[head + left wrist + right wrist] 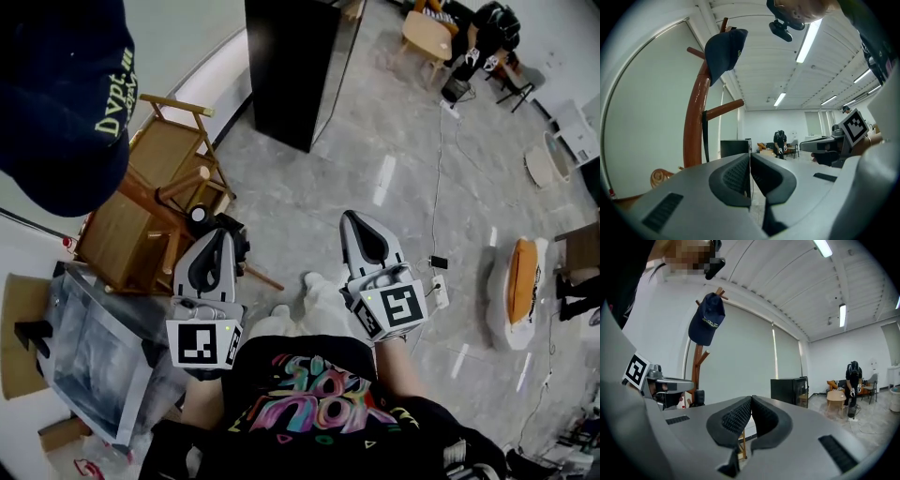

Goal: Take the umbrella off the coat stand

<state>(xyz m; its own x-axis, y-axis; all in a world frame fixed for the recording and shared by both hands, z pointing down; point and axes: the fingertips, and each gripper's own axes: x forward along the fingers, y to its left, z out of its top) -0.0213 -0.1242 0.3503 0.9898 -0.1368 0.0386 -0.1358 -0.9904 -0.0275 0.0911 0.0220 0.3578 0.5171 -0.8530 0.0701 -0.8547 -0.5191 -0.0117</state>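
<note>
The reddish-brown wooden coat stand (693, 117) rises at the left of the left gripper view, with a navy cap (724, 49) on its top peg. A black strap (705, 136) hangs from a lower peg; the umbrella's body is hidden behind my jaws. From above, a black object (202, 220) by the stand may be the umbrella. My left gripper (223, 236) is shut and empty, its tip close to that object. My right gripper (356, 217) is shut and empty too, farther right. The right gripper view shows the stand (698, 362) and cap (707, 319) at left.
A wooden chair (150, 206) stands beside the coat stand, and a plastic-wrapped bundle (94, 347) lies at lower left. A tall black cabinet (295, 66) is ahead. A power strip (438, 286) with cable lies on the floor to the right. A person (780, 140) bends over far across the room.
</note>
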